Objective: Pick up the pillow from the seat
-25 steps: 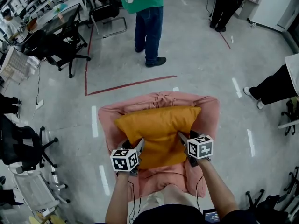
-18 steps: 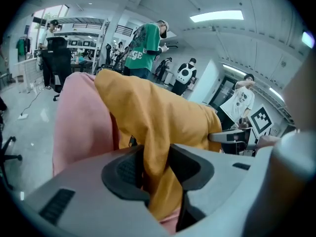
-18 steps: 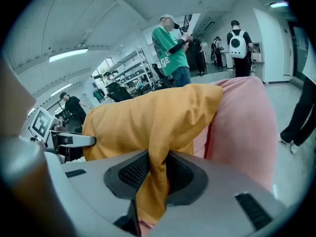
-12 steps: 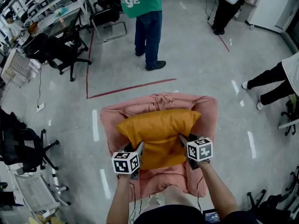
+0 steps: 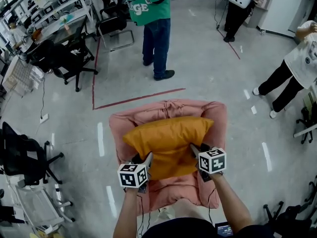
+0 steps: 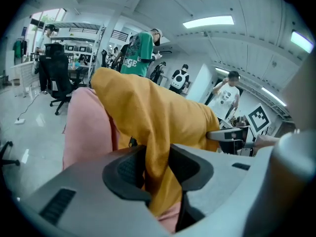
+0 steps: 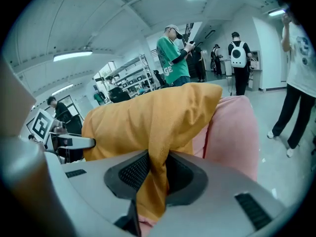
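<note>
The orange pillow (image 5: 167, 139) lies across the pink seat (image 5: 168, 108) just in front of me, its long side running from nine to three o'clock and its far edge up against the backrest. I have hold of it at both near corners. My left gripper (image 6: 155, 168) is at the pillow's seven o'clock corner. Its fingers (image 6: 124, 169) are clamped on a bunched fold of the orange cloth, which stands up between the dark pads and hangs down below them, with pink upholstery showing underneath. My right gripper (image 7: 154, 174) is at the four o'clock corner, and its fingers (image 7: 132, 172) pinch a similar twisted fold (the cloth is gathered tight between the ribbed pads). Each gripper's camera shows the other gripper's finger reaching the pillow from the far side.

Past the seat, at twelve o'clock, a person in a green shirt (image 5: 153, 9) stands on the grey floor (image 5: 208, 68), and a red line (image 5: 141, 96) runs between that person and the seat. A black office chair (image 5: 67, 53) sits at ten o'clock, and a person in a white shirt (image 5: 290, 71) stands at two o'clock.
</note>
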The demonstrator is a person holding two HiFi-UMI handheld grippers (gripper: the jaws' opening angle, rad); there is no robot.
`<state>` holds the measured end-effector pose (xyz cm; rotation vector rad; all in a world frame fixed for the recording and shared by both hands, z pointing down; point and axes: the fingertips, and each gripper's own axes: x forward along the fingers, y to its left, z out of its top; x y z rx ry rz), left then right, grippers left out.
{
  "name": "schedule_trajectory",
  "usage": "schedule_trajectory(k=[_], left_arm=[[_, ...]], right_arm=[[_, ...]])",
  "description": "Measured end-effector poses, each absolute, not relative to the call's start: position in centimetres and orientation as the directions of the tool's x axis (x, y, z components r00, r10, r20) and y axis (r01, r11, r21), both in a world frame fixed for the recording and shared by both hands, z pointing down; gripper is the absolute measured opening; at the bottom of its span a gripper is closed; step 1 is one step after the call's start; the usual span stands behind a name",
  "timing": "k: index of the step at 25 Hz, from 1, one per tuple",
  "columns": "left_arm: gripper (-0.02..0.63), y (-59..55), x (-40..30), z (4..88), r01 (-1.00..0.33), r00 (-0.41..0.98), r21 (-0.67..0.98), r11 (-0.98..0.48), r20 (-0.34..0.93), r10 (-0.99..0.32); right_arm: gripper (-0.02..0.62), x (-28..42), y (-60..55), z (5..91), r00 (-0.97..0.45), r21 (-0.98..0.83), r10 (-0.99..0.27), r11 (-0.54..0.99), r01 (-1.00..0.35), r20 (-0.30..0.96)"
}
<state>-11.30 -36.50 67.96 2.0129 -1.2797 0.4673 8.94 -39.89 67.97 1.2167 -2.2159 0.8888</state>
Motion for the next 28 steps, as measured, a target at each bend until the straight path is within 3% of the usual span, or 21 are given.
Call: schedule_trajectory(k=[28], left_arm=[[0.146, -30.0, -13.0, 54.8, -0.899, 0.434, 0.26, -0.353, 0.422, -0.796]], right_arm=[[0.104, 7.3, -32.6, 53.6, -0.486, -0.231, -0.759, 0.427, -0.874, 0.434]])
